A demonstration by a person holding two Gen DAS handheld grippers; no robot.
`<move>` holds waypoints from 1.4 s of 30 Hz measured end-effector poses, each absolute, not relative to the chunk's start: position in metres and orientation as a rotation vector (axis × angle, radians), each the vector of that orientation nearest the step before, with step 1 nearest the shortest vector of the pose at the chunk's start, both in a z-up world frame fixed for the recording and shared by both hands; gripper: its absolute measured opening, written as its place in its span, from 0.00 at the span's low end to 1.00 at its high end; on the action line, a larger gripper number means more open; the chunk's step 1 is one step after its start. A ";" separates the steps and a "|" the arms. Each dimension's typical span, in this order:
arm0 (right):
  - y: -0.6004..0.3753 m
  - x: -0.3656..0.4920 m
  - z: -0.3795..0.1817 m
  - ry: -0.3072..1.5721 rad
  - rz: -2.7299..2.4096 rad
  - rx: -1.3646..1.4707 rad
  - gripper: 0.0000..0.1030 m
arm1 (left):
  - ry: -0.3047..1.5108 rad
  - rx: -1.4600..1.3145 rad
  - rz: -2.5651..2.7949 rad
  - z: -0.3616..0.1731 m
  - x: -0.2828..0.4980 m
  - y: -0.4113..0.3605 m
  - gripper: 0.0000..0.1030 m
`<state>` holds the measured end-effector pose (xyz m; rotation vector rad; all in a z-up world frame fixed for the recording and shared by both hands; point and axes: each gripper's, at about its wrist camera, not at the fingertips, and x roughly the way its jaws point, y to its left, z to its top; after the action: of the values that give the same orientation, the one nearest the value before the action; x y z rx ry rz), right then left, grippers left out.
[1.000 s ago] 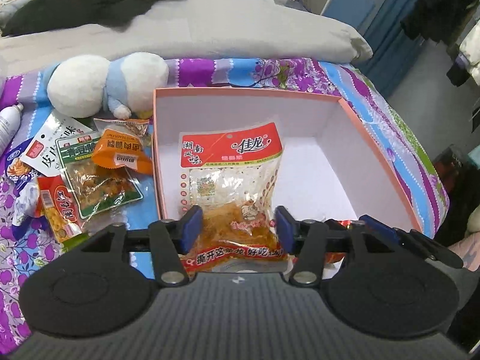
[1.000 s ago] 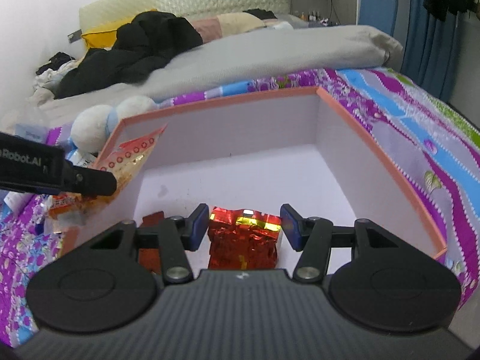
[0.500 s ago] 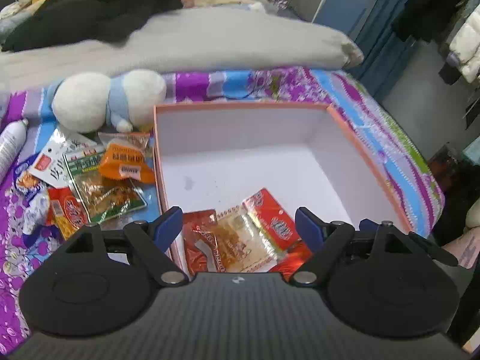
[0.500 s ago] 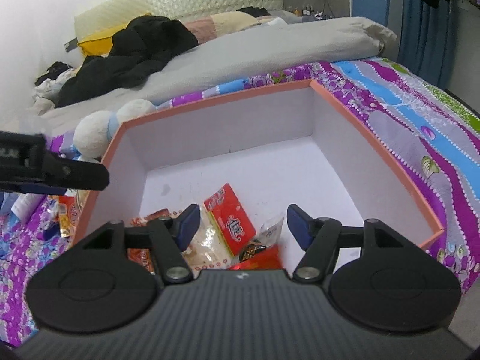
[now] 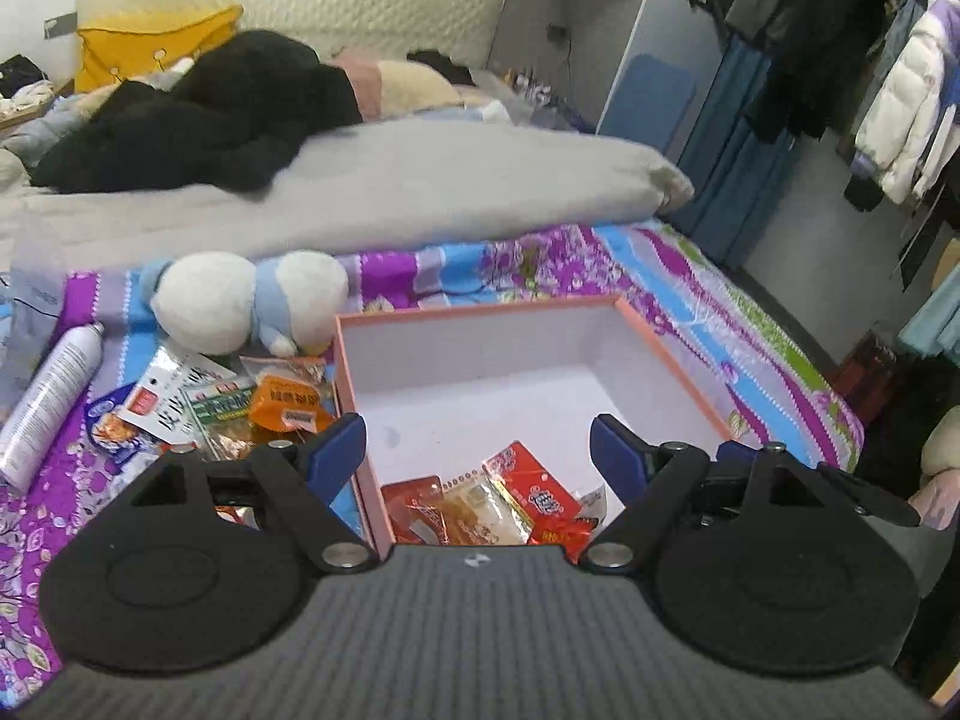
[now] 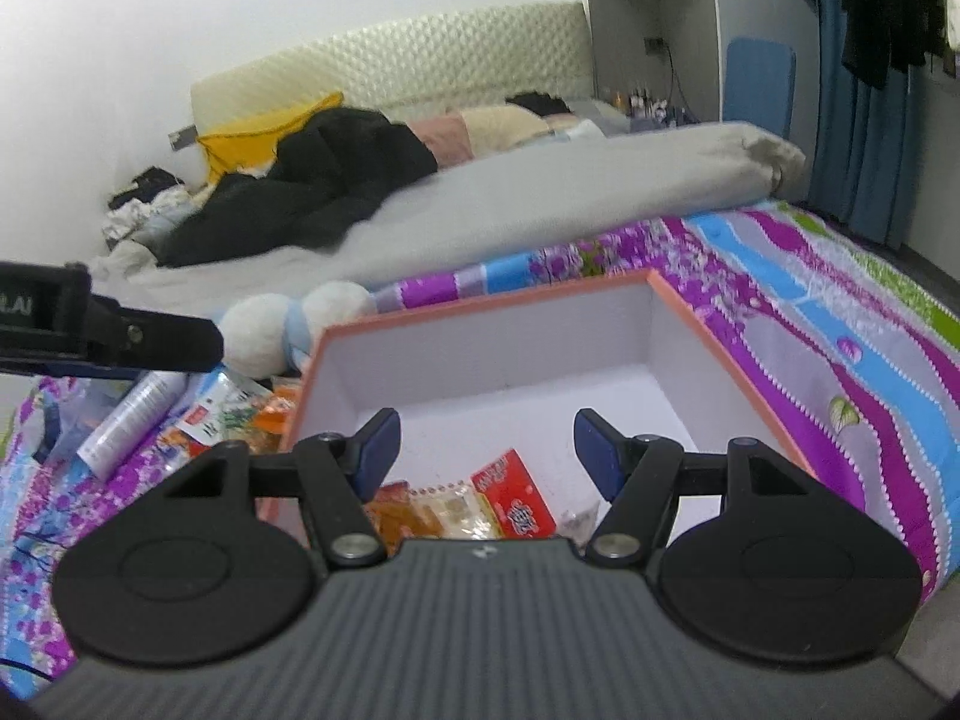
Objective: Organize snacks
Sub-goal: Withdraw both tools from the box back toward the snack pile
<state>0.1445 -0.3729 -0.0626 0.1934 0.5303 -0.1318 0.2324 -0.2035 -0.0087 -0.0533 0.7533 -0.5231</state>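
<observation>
Jaws of the left gripper (image 5: 478, 450) stand wide apart with nothing between them, having just been opening; its blue pads hang above the near end of the pink-rimmed box (image 5: 480, 313) and touch nothing. The right gripper (image 6: 486, 450) is likewise released, its jaws also just opened, empty, poised over the same box (image 6: 480, 306). Inside the box, at its near end, lie the snack packets (image 5: 498, 507): a red one with white lettering, a clear one with pale contents, a red-orange one beside the left wall, and red foil at the near edge, so at least four, though the gripper bodies hide part of the heap. Outside, left of the box on the floral bedspread (image 5: 690, 276), lies a second pile of packets (image 5: 228, 405), about five, overlapping too much to count surely. One white spray can (image 5: 51, 399) lies beside them, and one plush toy (image 5: 246, 300) sits behind.
</observation>
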 end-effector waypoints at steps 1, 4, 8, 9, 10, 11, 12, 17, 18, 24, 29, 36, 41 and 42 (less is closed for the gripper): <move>-0.370 0.141 -0.058 0.518 -0.130 0.193 0.65 | 0.744 -0.058 -0.522 -0.005 0.230 -0.199 0.83; -0.361 0.134 -0.047 0.489 -0.125 0.185 0.65 | 0.717 -0.072 -0.513 0.006 0.223 -0.181 0.83; -0.345 0.126 -0.033 0.453 -0.113 0.166 0.65 | 0.683 -0.091 -0.500 0.020 0.212 -0.156 0.83; -0.341 0.124 -0.029 0.442 -0.108 0.162 0.64 | 0.672 -0.090 -0.497 0.024 0.208 -0.150 0.83; -0.336 0.122 -0.026 0.434 -0.104 0.157 0.65 | 0.662 -0.094 -0.493 0.028 0.205 -0.145 0.83; -0.331 0.120 -0.023 0.424 -0.100 0.148 0.65 | 0.650 -0.101 -0.490 0.031 0.201 -0.138 0.83; -0.325 0.117 -0.019 0.410 -0.094 0.135 0.65 | 0.641 -0.107 -0.487 0.034 0.198 -0.132 0.83; -0.297 0.107 -0.009 0.368 -0.060 0.093 0.65 | 0.601 -0.124 -0.468 0.041 0.182 -0.097 0.83; -0.292 0.105 -0.008 0.364 -0.052 0.089 0.65 | 0.596 -0.125 -0.462 0.041 0.179 -0.089 0.83; -0.264 0.096 -0.010 0.361 -0.015 0.094 0.65 | 0.571 -0.124 -0.410 0.037 0.160 -0.046 0.83; -0.242 0.085 -0.015 0.355 0.009 0.086 0.65 | 0.554 -0.152 -0.381 0.030 0.147 -0.017 0.83; -0.214 0.063 -0.029 0.357 0.035 0.077 0.65 | 0.560 -0.126 -0.365 0.011 0.122 0.008 0.83; -0.198 0.052 -0.045 0.391 0.080 0.114 0.65 | 0.582 -0.129 -0.330 -0.007 0.104 0.023 0.83; -0.195 0.049 -0.047 0.391 0.087 0.110 0.65 | 0.588 -0.121 -0.315 -0.011 0.099 0.026 0.83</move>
<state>0.0491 -0.1950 -0.0467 0.1100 0.3914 0.0868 0.0991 0.0258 -0.0108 -0.1213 0.5877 -0.3150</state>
